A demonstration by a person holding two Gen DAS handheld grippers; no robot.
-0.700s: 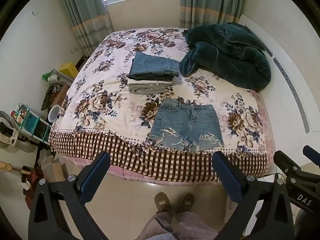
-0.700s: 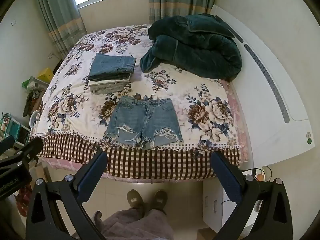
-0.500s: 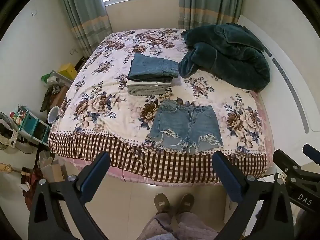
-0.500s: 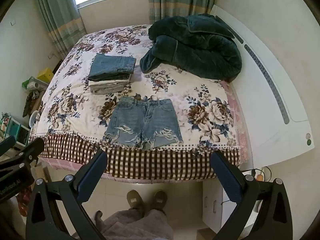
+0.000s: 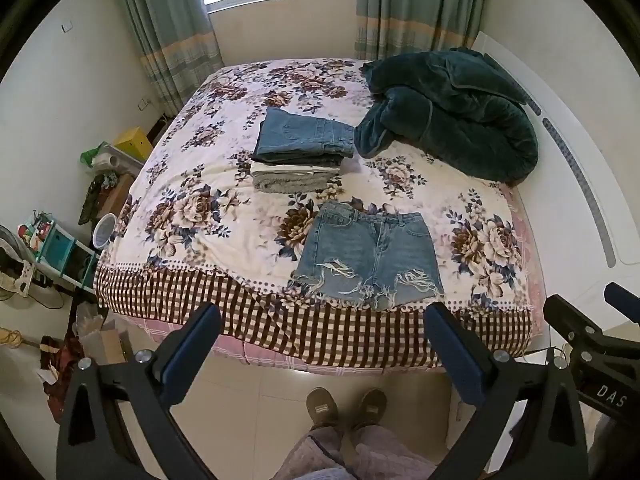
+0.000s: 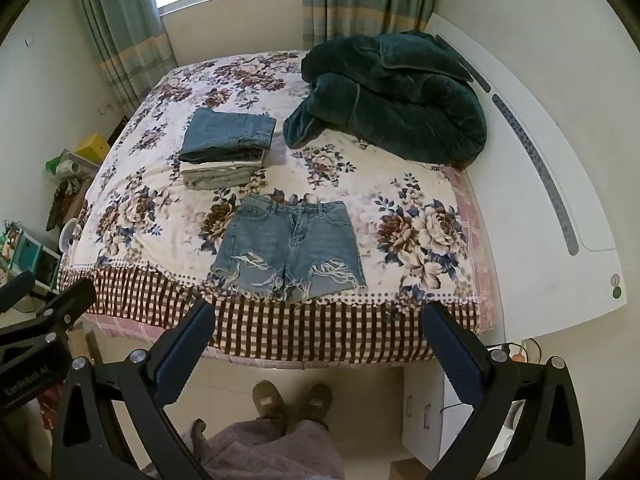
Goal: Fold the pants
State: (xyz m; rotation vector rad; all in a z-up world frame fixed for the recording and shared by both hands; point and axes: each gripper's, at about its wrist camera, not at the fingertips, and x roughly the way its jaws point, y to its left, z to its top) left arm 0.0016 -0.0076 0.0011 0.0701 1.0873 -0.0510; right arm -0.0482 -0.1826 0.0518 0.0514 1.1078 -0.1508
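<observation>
A pair of frayed blue denim shorts (image 5: pixel 370 254) lies flat near the foot edge of the floral bed (image 5: pixel 192 216), waistband away from me; it also shows in the right wrist view (image 6: pixel 290 252). My left gripper (image 5: pixel 322 354) is open and empty, held over the floor in front of the bed. My right gripper (image 6: pixel 320 350) is open and empty at the same height, short of the bed (image 6: pixel 132 216). Neither touches the shorts.
A stack of folded pants (image 5: pixel 302 152) sits behind the shorts, also in the right wrist view (image 6: pixel 226 148). A dark green quilt (image 5: pixel 452 110) is heaped at the far right. Clutter and a small shelf (image 5: pixel 52 246) stand left of the bed. My slippered feet (image 5: pixel 346 406) are on the tiled floor.
Both grippers have drifted slightly; the bed and shorts sit a little lower in the left view. Nothing was grasped or moved.
</observation>
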